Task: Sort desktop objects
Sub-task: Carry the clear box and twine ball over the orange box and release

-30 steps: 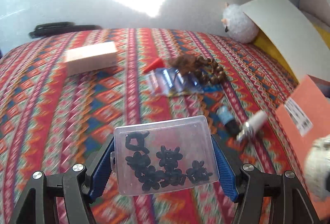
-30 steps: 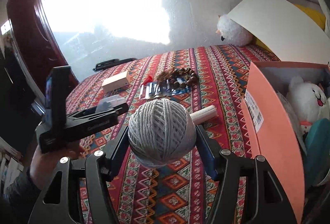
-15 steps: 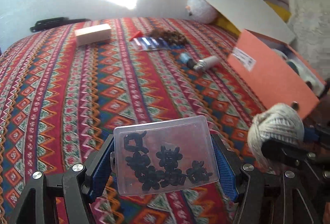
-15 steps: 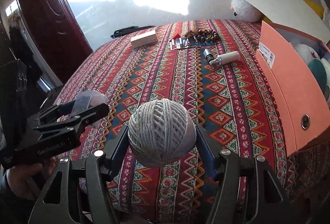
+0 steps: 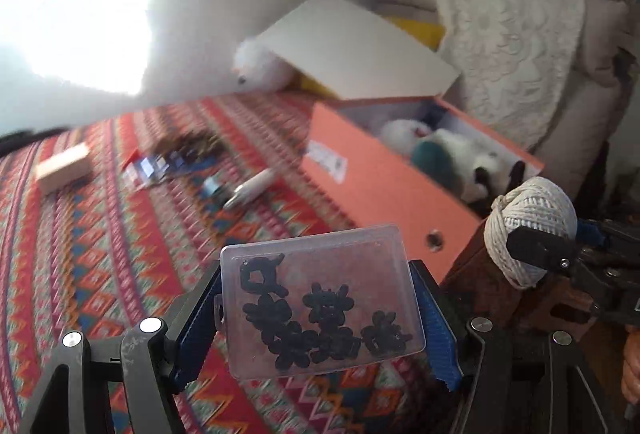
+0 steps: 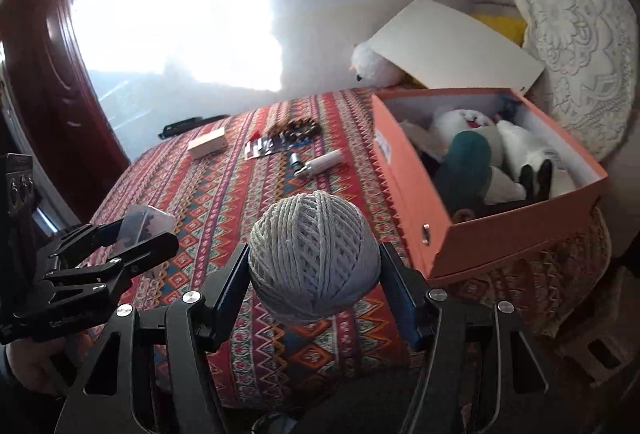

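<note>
My left gripper [image 5: 320, 306] is shut on a clear plastic case [image 5: 324, 298] of small black pieces, held above the near edge of the patterned table. It also shows in the right wrist view [image 6: 136, 234]. My right gripper [image 6: 316, 274] is shut on a ball of pale twine [image 6: 314, 254], held above the near edge of the table, left of the box's near corner; the ball shows in the left wrist view [image 5: 528, 226] too. An open orange box [image 6: 404, 174] stands at the right with plush toys [image 6: 464, 122] inside.
On the patterned cloth [image 6: 224, 202] lie a small wooden block [image 6: 208, 146], a blister pack [image 6: 272, 146], a bead bracelet [image 6: 296, 126] and a white tube [image 6: 320, 164]. The white box lid [image 6: 452, 46] leans behind the box, beside a white plush [image 6: 372, 66].
Both grippers have swung right with their loads, bringing the orange box's open top into view. Both grips are unchanged.
</note>
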